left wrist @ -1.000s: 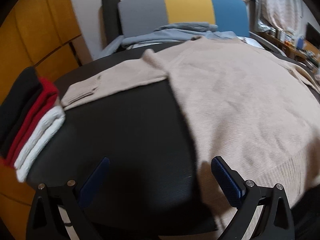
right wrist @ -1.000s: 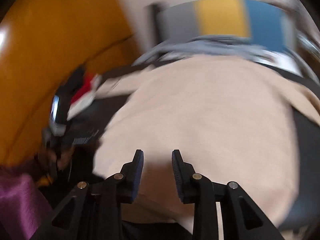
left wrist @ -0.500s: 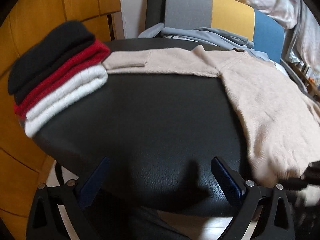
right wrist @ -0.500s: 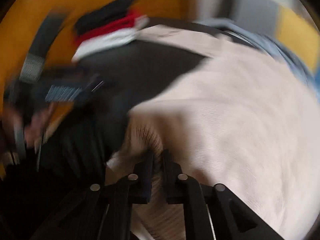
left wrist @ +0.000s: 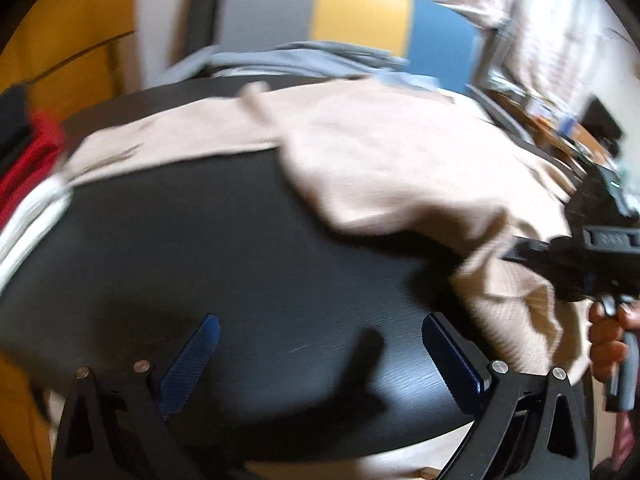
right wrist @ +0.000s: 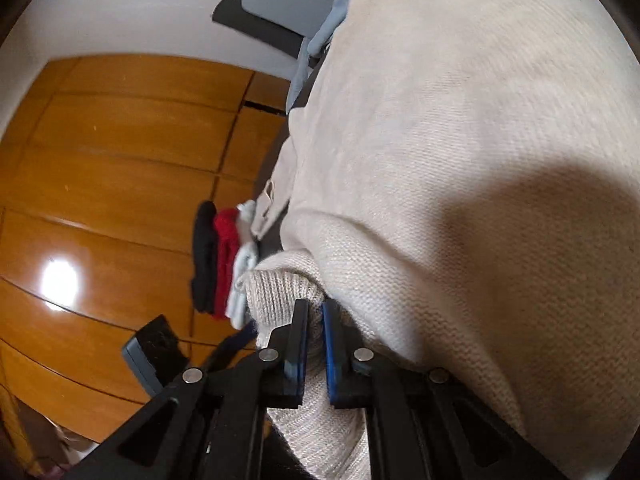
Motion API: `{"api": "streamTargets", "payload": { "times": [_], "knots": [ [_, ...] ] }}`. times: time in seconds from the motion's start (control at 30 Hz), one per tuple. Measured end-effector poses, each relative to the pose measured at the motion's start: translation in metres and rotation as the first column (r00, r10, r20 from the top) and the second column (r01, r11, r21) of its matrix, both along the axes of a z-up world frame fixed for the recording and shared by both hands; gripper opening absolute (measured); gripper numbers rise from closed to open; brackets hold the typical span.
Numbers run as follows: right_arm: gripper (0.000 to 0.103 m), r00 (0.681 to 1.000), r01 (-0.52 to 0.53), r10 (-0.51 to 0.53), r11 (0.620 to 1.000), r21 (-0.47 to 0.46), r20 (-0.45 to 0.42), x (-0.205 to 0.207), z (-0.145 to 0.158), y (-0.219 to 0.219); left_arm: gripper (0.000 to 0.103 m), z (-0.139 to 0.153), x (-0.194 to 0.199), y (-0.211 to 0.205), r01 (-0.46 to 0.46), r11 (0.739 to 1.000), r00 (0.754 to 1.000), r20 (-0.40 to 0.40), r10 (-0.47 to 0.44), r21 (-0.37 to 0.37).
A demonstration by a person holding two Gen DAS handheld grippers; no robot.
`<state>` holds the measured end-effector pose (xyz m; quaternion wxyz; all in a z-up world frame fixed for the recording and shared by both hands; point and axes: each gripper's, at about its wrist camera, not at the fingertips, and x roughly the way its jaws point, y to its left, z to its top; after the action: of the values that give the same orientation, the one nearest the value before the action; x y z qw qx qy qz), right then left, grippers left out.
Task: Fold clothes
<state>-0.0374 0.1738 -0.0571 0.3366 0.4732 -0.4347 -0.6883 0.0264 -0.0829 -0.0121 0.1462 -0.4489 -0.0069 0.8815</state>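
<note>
Beige sweater (left wrist: pixel 400 160) sprawls mid-frame, sleeve out, unfolded; right gripper (right wrist: pixel 314 320) pinches its hem corner, left gripper (left wrist: pixel 320 344) gapes empty. Folded stack (left wrist: pixel 28 184) at left edge suggests partial progress.

Left wrist view: low over the near edge of the black desk (left wrist: pixel 240 248), facing across it toward the striped chair back (left wrist: pixel 352 20); upright, moderately near. Right wrist view: rolled sideways, pressed close against the beige sweater (right wrist: pixel 460 160), wooden panelling filling its left. Shared: sweater (left wrist: pixel 392 152), folded stack (right wrist: pixel 222 260) (left wrist: pixel 28 176), chair, desk.
</note>
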Motion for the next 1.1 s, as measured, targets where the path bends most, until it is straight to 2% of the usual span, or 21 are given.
{"api": "streamTargets", "payload": {
  "times": [0.07,0.17,0.3,0.43,0.53,0.67,0.8,0.83,0.9,0.93,1.0,1.03,1.1],
  "knots": [
    [0.006,1.0,0.031,-0.031,0.999,-0.03,0.008,0.006,-0.003,0.008,0.103,-0.001,-0.012,0.011,0.021,1.0,1.0,-0.008,-0.021,0.016],
    [0.006,0.998,0.058,-0.057,0.997,-0.049,0.013,0.003,0.006,0.015,0.103,0.001,-0.031,0.023,0.056,0.99,0.998,-0.004,-0.056,0.13],
    [0.006,0.995,0.096,-0.094,0.992,-0.084,0.026,-0.001,0.007,0.024,0.103,0.0,-0.056,0.041,0.098,0.949,0.993,0.038,-0.115,0.299],
    [0.006,0.991,0.134,-0.13,0.985,-0.113,0.044,-0.004,0.005,0.034,0.103,-0.006,-0.064,0.049,0.116,0.905,0.98,0.102,-0.172,0.41],
    [0.006,0.991,0.131,-0.127,0.985,-0.108,0.041,-0.006,0.003,0.034,0.103,-0.003,-0.056,0.049,0.147,0.882,0.974,0.088,-0.208,0.448],
    [0.006,0.991,0.13,-0.126,0.986,-0.107,0.04,-0.009,0.002,0.033,0.103,0.007,-0.049,0.06,0.216,0.89,0.966,0.045,-0.255,0.402],
    [0.005,0.99,0.137,-0.134,0.985,-0.106,0.04,-0.009,0.001,0.034,0.099,0.013,-0.042,0.069,0.259,0.881,0.957,0.019,-0.289,0.396],
    [0.005,0.99,0.14,-0.137,0.985,-0.102,0.04,-0.008,0.001,0.034,0.095,0.015,-0.04,0.071,0.269,0.879,0.955,0.012,-0.298,0.394],
    [0.005,0.989,0.145,-0.142,0.985,-0.097,0.04,-0.008,0.001,0.035,0.068,0.019,-0.036,0.076,0.294,0.874,0.948,-0.004,-0.318,0.386],
    [0.005,0.989,0.146,-0.142,0.985,-0.096,0.04,-0.008,0.002,0.035,0.063,0.022,-0.033,0.079,0.32,0.873,0.941,-0.02,-0.337,0.369],
    [0.005,0.989,0.147,-0.144,0.985,-0.094,0.04,-0.008,0.002,0.035,0.042,0.028,-0.028,0.09,0.371,0.872,0.925,-0.043,-0.378,0.32],
    [0.006,0.988,0.149,-0.146,0.984,-0.095,0.041,-0.007,0.002,0.035,0.037,0.028,-0.026,0.094,0.389,0.871,0.917,-0.039,-0.396,0.301],
    [0.008,0.987,0.159,-0.155,0.983,-0.093,0.046,-0.007,0.004,0.035,0.011,0.026,-0.025,0.098,0.414,0.865,0.903,-0.009,-0.429,0.284]
  ]
}}
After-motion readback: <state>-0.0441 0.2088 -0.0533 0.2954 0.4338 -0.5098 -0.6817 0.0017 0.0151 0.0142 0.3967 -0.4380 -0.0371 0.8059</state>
